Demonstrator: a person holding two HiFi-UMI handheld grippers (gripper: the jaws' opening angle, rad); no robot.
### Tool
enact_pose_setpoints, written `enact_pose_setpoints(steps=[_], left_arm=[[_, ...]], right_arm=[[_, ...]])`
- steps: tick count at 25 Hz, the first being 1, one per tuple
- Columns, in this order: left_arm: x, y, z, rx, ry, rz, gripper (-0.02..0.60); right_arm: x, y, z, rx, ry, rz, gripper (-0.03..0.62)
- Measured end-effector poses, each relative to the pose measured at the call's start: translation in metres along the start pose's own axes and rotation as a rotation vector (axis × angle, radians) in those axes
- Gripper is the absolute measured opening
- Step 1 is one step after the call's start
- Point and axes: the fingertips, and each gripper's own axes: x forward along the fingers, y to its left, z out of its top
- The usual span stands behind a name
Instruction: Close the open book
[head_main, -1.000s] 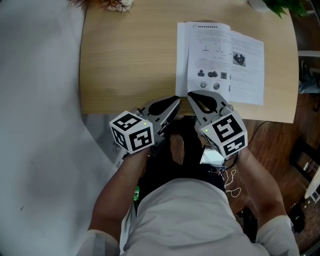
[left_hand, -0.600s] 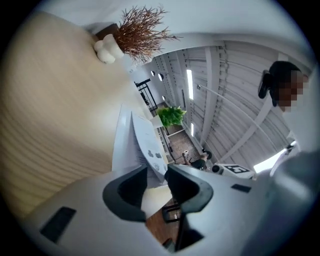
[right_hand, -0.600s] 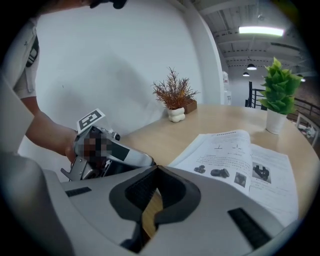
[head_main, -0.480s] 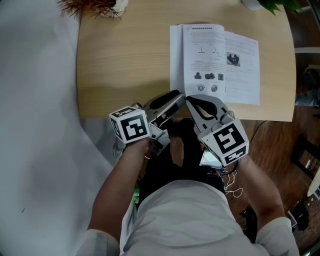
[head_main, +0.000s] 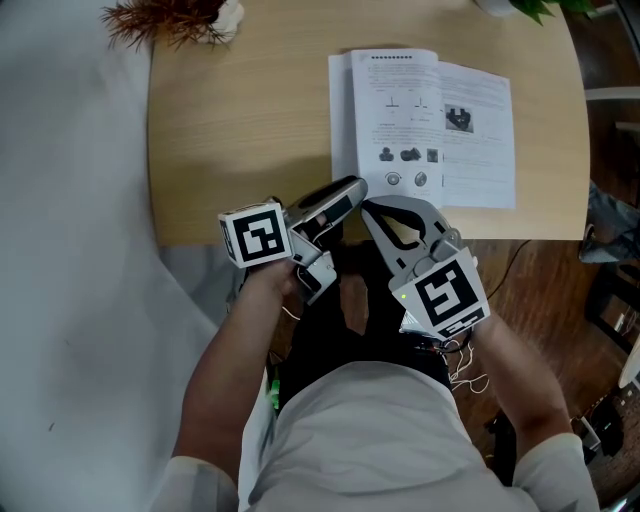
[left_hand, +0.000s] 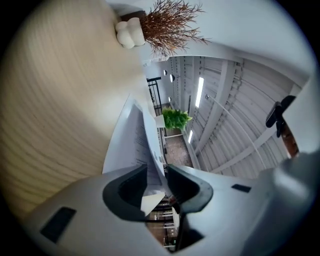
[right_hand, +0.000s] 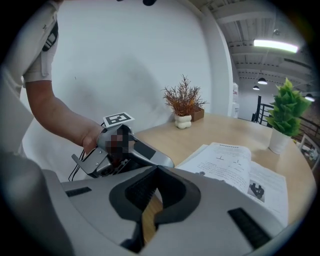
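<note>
Nearest to us, at 6 o'clock in the head view, is the person's torso, with both forearms reaching up to the near edge of the table (head_main: 230, 130).

The left gripper (head_main: 350, 187) is rolled on its side. Its tip points to 2 o'clock and sits right at the near-left corner of the book (head_main: 440, 120). In the left gripper view its jaws are drawn almost together (left_hand: 158, 172), and the corner of a page runs in between them, so we read it as pinching that page corner. The left hand (head_main: 275, 280) holds it just below the marker cube.

The right gripper (head_main: 368, 207) sits just beside it at 3 o'clock, over the table's near edge. Its tip points to 11 o'clock, towards the left gripper. Its jaws are closed tip to tip (right_hand: 157, 170) with nothing held; only the wood edge shows through the loop behind the tips. The two grippers are near each other, but we can't tell if they touch.

The book lies open and flat on the table at 1 o'clock from the grippers, printed pages up, spine roughly 12 to 6.

Further off, at 11 o'clock on the far edge, there is a dried plant (head_main: 160, 18) in a white vase (head_main: 230, 12). At 1 o'clock on the far edge is a green plant (right_hand: 287, 107) in a white pot.
</note>
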Motion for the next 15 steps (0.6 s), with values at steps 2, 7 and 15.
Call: enact_pose_setpoints(steps=[2,7,15], left_arm=[[0.0025,0.0006,-0.0007,-0.008,0.023,-0.016,0.103],[0.0058,0.0002,-0.002,-0.029,0.061,-0.057,0.101],[0.0062,-0.0061,0.0004,-0.031,0.045,-0.094,-0.002]], right_arm=[[0.0001,0.001,0.0005,-0.02,0.009,-0.001,0.0],[-0.0007,0.0016,-0.0008,-0.072,0.014,-0.003,0.0],[-0.0001,0.0053,-0.0015,-0.246,0.009,-0.047,0.0]])
